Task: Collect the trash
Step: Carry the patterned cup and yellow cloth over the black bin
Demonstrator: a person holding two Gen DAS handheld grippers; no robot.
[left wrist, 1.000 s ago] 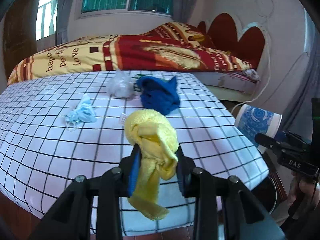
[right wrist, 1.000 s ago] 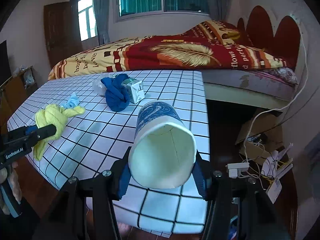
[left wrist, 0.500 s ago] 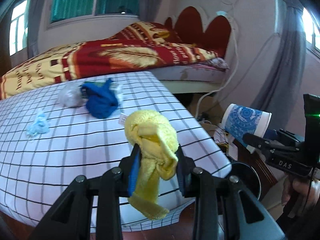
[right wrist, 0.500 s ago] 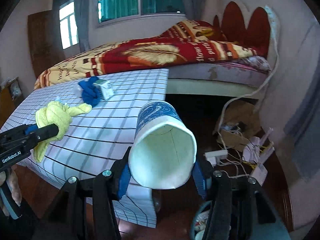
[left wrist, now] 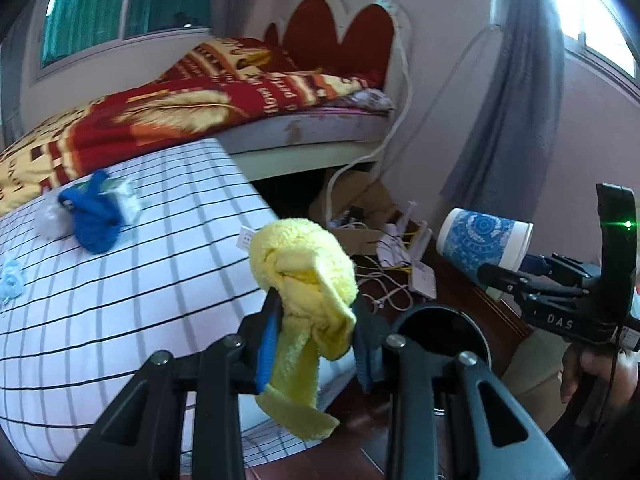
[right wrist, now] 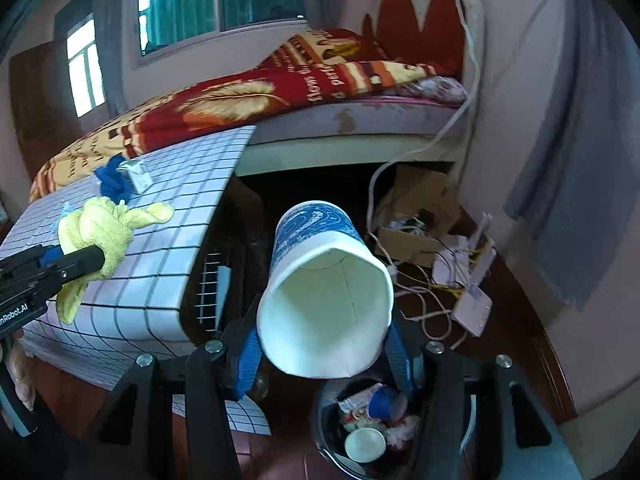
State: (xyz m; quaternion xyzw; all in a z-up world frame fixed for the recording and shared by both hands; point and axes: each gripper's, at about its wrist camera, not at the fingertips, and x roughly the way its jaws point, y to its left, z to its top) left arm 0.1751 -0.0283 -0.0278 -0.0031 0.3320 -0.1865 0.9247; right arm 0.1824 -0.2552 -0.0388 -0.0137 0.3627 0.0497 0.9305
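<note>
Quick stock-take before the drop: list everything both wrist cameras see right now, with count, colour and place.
fluffy cloth: 1, yellow, in left gripper
paper cup: 1, blue-patterned, white inside, in right gripper
round trash bin: 1, dark, floor, holding cups and wrappers
crumpled cloth: 1, blue, on table
checked table: 1, white, left
small carton: 1, white, beside the blue cloth
bed: 1, red-yellow blanket, behind
cables and boxes: several, floor
left gripper: black, shut
right gripper: black, shut

Both wrist views look forward and downward past the right-hand corner of the checked table, close over the floor bin. Shared: table corner, bed, floor cables.
</note>
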